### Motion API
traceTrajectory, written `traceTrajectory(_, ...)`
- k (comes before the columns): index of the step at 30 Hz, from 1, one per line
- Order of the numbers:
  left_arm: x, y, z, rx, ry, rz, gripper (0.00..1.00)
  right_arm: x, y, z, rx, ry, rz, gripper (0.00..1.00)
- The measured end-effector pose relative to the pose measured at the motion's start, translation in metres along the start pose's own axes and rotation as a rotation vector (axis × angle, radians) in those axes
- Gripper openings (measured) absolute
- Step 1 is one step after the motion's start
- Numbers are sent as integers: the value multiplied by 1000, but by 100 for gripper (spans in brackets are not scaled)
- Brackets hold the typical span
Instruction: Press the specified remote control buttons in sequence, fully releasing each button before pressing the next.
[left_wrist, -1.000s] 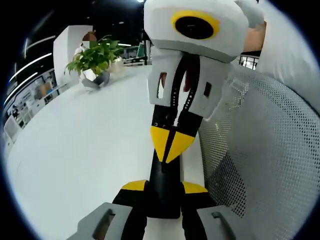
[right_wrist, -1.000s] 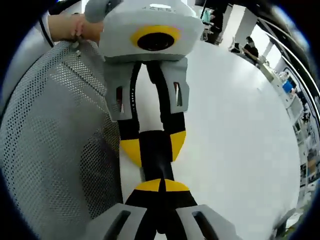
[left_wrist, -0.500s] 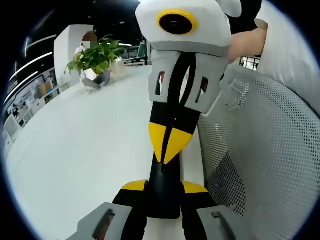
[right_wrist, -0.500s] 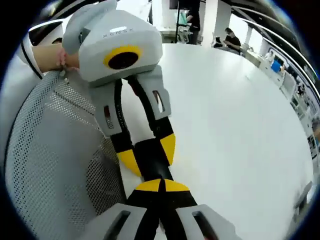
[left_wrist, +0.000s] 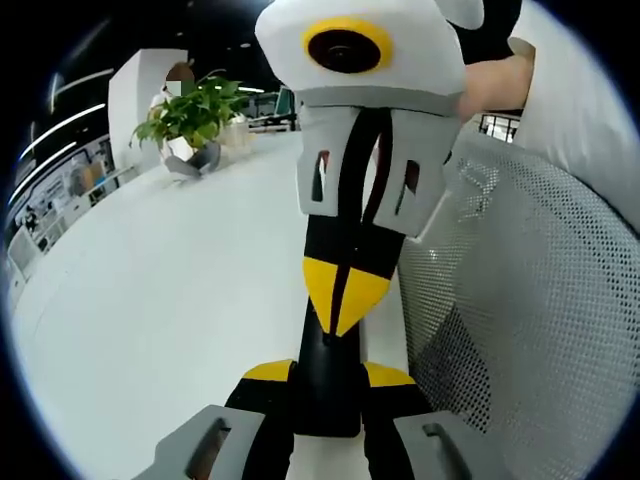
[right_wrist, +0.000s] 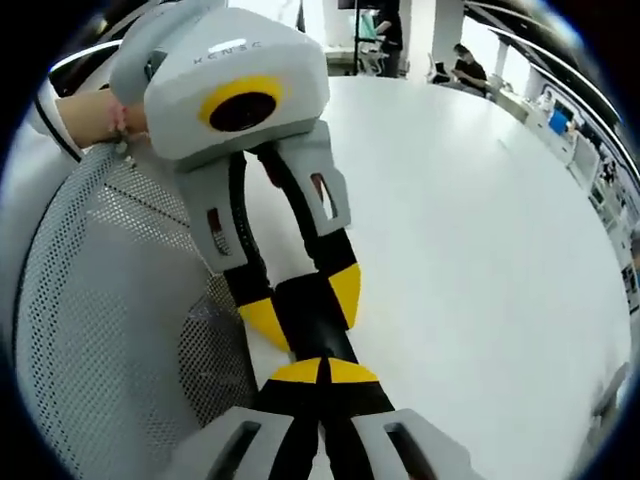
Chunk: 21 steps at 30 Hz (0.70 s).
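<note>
A black remote (left_wrist: 325, 400) lies lengthwise between the yellow-tipped jaws of my left gripper (left_wrist: 328, 373), which is shut on it just above the white table (left_wrist: 170, 300). My right gripper (left_wrist: 345, 295) comes down from the top of the left gripper view, its yellow tips shut together and touching the remote's far end. In the right gripper view, my right gripper (right_wrist: 320, 372) stands shut at the bottom, tips against the remote (right_wrist: 312, 318). There the left gripper (right_wrist: 305, 305) clamps the remote from both sides. The buttons are hidden.
A grey mesh chair back (left_wrist: 520, 330) stands close beside the grippers, also seen as mesh chair back (right_wrist: 100, 330). A potted plant (left_wrist: 185, 115) sits at the table's far end. A person's hand (right_wrist: 100, 115) holds the left gripper. People sit far off (right_wrist: 465, 70).
The right gripper has tilted and swung sideways over the remote, and its shut tips sit slightly lower on it. The left gripper still holds the remote in the same place.
</note>
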<state>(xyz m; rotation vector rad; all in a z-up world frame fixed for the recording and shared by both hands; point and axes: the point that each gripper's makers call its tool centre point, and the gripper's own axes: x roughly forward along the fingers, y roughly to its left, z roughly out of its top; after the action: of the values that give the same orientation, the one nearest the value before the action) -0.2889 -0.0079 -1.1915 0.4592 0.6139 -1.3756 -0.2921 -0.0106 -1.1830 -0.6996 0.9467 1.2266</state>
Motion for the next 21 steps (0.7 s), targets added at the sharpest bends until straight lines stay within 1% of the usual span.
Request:
traceTrajectory(1, 0, 0, 0, 1, 0, 0, 24, 0, 0, -1, -28, 4, -8, 0)
traceTrajectory(4, 0, 0, 0, 2, 1, 1, 24, 0, 0, -1, -45, 6, -19, 0)
traceTrajectory(10, 1, 0, 0, 18, 9, 4, 24, 0, -1, -1, -37, 8, -18, 0)
traceTrajectory(16, 1, 0, 0, 32, 15, 4, 24, 1, 1, -1, -88, 13, -77, 0)
traceTrajectory(21, 1, 1, -1, 34, 17, 5, 24, 1, -2, -1, -68, 10, -95, 0)
